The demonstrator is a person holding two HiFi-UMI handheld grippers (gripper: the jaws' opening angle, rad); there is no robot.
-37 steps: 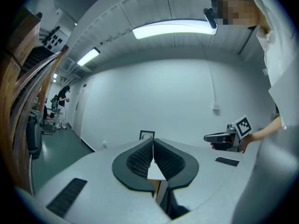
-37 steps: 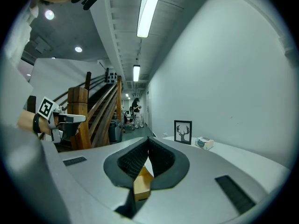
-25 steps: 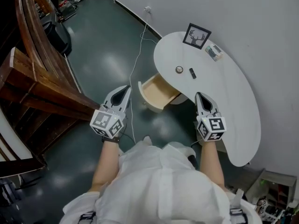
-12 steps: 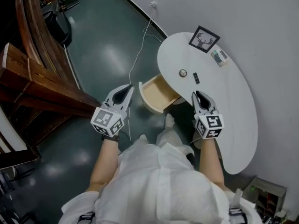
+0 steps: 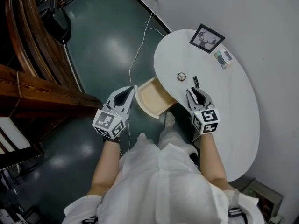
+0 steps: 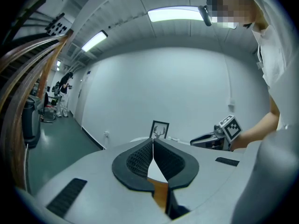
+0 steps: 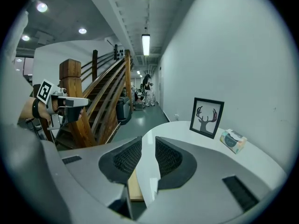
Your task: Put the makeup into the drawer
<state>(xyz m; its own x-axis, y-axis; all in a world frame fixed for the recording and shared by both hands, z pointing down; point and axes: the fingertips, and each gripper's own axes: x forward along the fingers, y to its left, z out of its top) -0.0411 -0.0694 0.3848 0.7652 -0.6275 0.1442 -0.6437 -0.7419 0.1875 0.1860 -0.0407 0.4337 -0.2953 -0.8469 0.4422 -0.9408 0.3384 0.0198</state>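
Holding the left hand-held gripper [image 5: 130, 90] pressed together and empty by the open drawer [image 5: 150, 98], arms out front, opening the empty right hand-held gripper [image 5: 194, 91] near the makeup [image 5: 181, 76] on the worktop [image 5: 233, 111].

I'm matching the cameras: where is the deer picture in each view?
Head view: deer picture upper right, at the table's far end by the wall.
Left gripper view: picture at centre, small.
Right gripper view: picture right of centre, larger.
Shared landmark: the white table under it.
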